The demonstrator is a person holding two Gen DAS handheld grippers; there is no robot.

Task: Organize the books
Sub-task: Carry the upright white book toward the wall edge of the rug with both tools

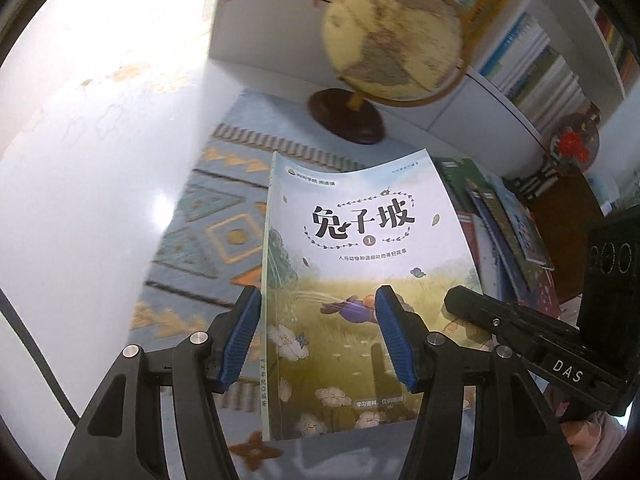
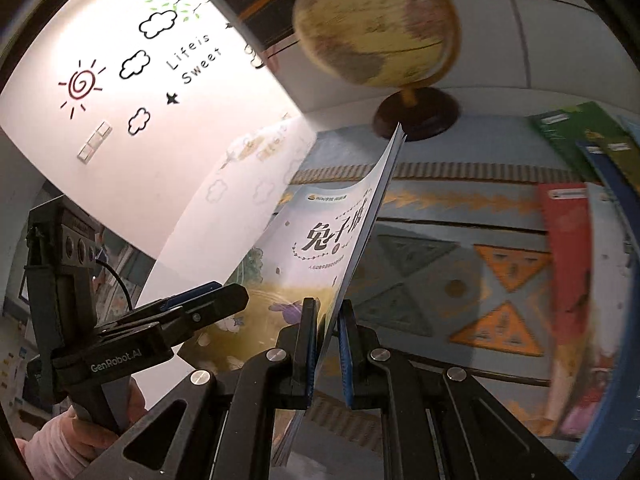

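Blue-padded left tongs stand apart, straddling the lower spine side of a pale picture book without pinching it. Right tongs clamp the book's opposite edge, carrying it tilted above the patterned surface, just in front of the globe. Both point steeply downward. Other books lie beside the globe.
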